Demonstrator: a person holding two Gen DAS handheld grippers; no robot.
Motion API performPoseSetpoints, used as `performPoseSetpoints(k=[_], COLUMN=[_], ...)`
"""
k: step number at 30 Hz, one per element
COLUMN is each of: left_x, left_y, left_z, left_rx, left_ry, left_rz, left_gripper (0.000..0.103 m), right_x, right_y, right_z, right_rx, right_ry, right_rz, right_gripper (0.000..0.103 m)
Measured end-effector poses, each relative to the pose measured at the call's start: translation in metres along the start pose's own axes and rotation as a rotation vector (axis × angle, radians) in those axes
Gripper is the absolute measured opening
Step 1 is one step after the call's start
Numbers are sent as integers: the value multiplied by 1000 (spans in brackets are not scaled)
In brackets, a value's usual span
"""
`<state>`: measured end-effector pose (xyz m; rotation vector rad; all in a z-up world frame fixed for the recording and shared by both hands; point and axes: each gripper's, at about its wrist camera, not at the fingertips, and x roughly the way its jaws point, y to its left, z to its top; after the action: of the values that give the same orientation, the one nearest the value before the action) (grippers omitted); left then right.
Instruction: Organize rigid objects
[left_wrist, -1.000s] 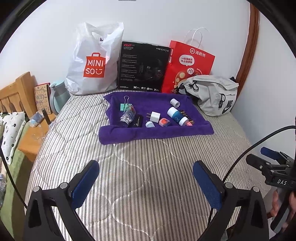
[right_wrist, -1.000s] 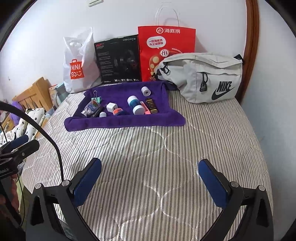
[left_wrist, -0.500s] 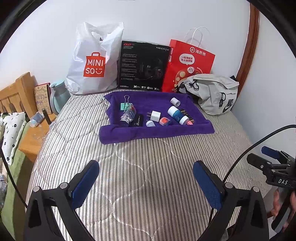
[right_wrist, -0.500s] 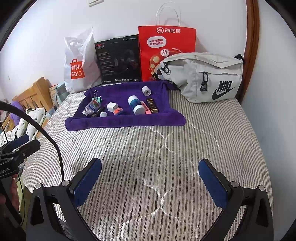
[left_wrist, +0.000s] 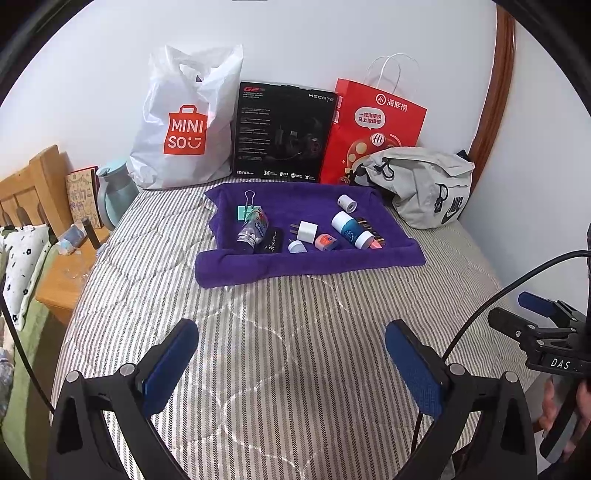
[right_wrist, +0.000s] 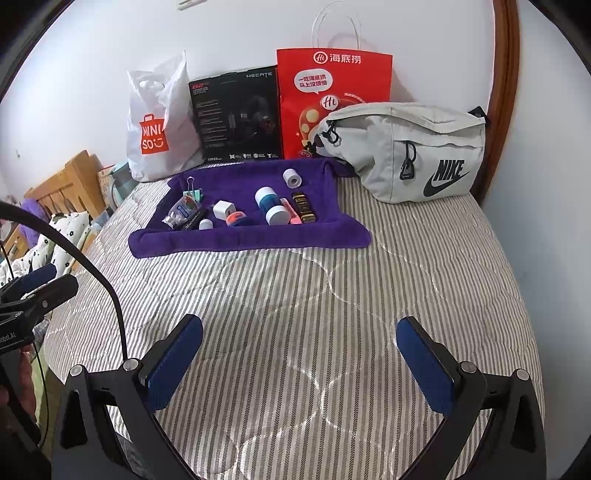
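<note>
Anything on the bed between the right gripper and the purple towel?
Nothing: in the right wrist view only bare striped quilt lies between the open right gripper and the purple towel.

Purple towel (left_wrist: 310, 264) on grey-and-white striped quilt (left_wrist: 280, 354); far behind, red bag (right_wrist: 334, 107), black box (right_wrist: 236, 118), grey pouch (right_wrist: 406, 151).

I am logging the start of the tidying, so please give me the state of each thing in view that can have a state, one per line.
Left hand-held gripper: open, empty, above the striped bed cover.
Right hand-held gripper: open, empty.
Purple towel: spread flat, front edge rolled.
White and blue cylindrical bottle: lying on its side.
White plug adapter: lying, prongs pointing left.
Grey fabric waist bag: zipped shut.
Red paper bag: upright against wall.
</note>
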<state>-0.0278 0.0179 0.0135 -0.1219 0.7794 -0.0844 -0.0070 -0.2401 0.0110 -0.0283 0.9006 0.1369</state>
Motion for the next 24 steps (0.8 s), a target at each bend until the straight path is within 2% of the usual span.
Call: performPoseSetpoints(k=[9, 17, 24], left_x=[0, 2, -1], left_y=[0, 2, 2], left_z=[0, 0, 0], left_rx=[14, 5, 12], left_ry=[-5, 7, -14], left_rz=[-4, 12, 43], left_gripper=[102, 102, 103], right_x=[1, 0, 2], right_y=[1, 1, 1], right_z=[1, 1, 1], right_rx=[-1, -3, -4], right_ry=[2, 6, 12], right_rz=[2, 1, 1], right_gripper=[103, 103, 103])
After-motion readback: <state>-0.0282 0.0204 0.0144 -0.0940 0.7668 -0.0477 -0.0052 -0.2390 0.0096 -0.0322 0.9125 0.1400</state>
